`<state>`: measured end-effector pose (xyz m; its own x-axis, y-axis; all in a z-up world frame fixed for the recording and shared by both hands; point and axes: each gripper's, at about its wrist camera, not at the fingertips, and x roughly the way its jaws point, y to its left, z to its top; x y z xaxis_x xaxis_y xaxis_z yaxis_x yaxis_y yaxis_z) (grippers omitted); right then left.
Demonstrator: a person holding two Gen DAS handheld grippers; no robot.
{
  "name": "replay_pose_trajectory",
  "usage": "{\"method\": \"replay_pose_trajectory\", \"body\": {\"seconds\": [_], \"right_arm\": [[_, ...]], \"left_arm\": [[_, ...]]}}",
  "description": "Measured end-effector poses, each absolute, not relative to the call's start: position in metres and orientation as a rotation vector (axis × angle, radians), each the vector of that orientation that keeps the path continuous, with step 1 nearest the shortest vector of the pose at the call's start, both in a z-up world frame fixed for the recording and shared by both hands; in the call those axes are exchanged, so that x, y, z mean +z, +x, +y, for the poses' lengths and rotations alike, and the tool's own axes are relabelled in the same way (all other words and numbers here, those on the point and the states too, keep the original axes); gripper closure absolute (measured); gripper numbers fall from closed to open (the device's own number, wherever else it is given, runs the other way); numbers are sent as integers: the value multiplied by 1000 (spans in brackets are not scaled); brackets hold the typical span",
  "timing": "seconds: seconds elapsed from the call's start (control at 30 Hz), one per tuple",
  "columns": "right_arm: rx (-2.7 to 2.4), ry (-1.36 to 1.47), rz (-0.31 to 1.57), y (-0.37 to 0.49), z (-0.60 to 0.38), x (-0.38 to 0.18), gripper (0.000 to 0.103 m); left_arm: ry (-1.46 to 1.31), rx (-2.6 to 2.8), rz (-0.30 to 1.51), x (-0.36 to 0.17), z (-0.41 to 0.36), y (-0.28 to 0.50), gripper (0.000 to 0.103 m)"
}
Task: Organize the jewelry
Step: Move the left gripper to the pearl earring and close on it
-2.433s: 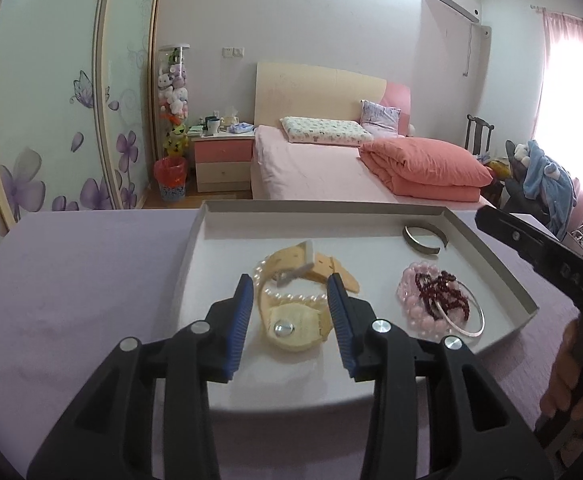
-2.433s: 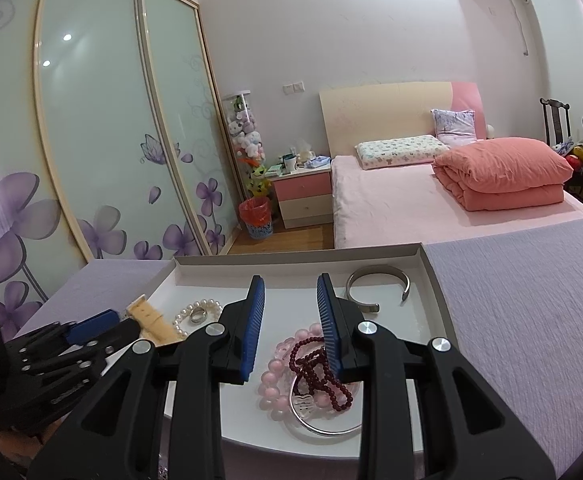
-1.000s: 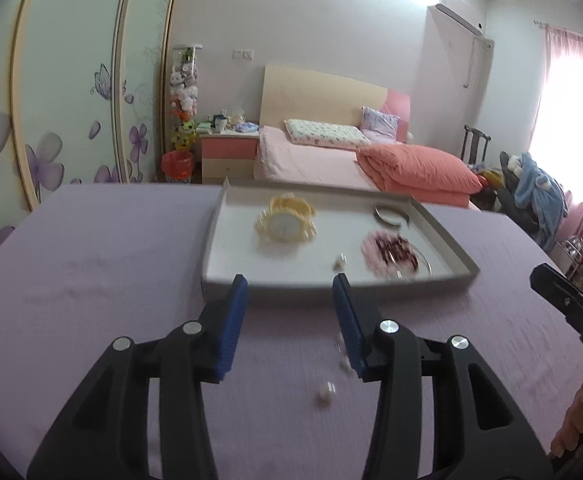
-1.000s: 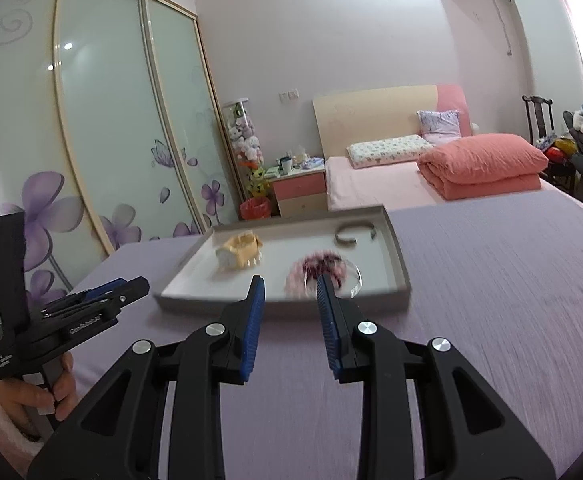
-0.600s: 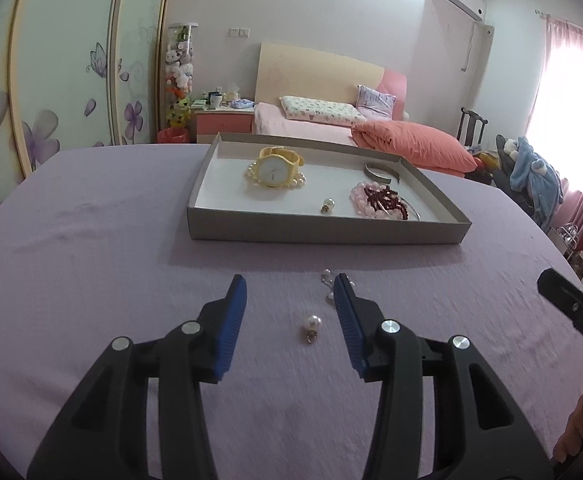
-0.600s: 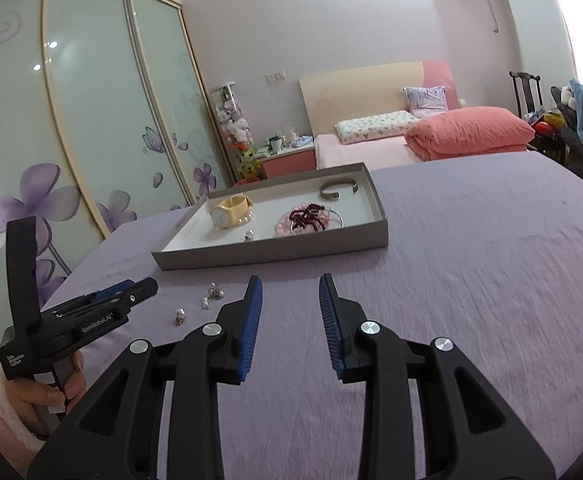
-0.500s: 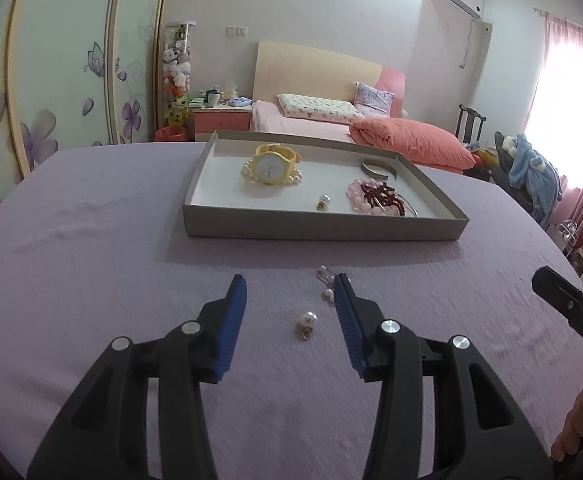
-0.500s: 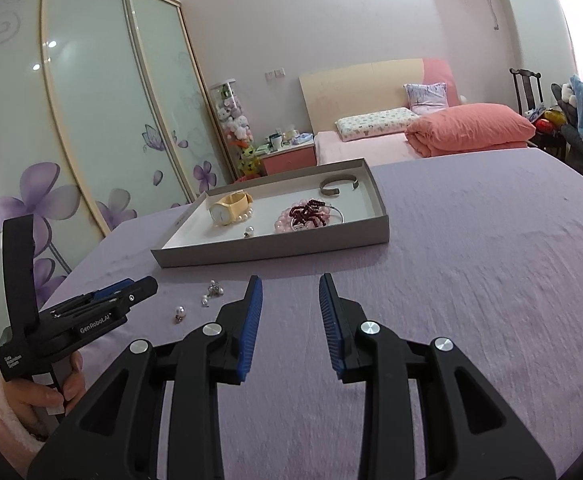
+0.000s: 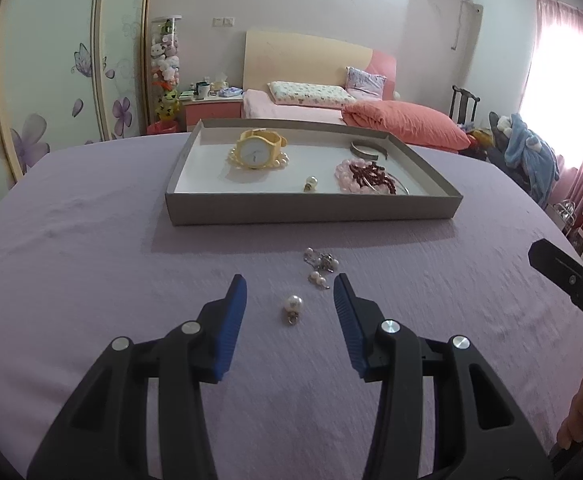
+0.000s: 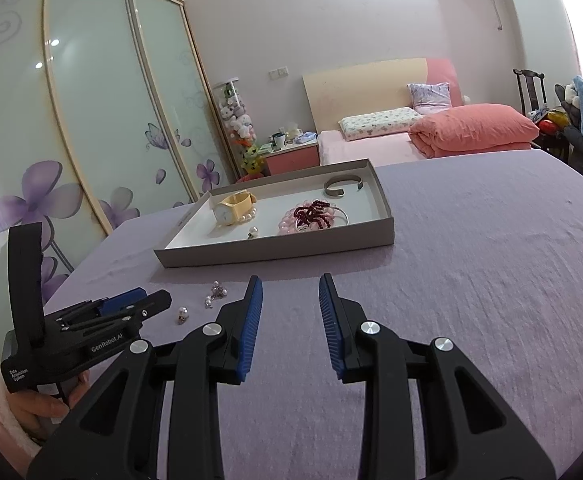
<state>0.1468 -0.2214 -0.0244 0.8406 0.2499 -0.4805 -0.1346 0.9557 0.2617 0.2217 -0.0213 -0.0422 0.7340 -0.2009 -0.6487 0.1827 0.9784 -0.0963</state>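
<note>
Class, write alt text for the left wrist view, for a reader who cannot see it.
The open left gripper frames a loose pearl earring on a purple cloth. Behind sits a small earring cluster, then a grey tray holding a yellow watch and bracelets.

Loose pearl earring (image 9: 292, 307) on purple cloth

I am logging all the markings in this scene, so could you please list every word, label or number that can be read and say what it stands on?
"GenRobot.AI": white print on the side of the left gripper, right wrist view.
"Data Acquisition System": small white print lower on the same body.
Watch dial in the tray: markings too small to read.
Right gripper: no text visible.
</note>
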Motion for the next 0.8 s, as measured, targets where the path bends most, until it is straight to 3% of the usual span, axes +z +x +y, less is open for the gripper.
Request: {"method": "replay_pose_trajectory", "body": {"seconds": [0.8], "right_arm": [[208, 228, 566, 153, -220, -28, 72]], "left_arm": [[7, -206, 769, -51, -24, 223, 58]]}}
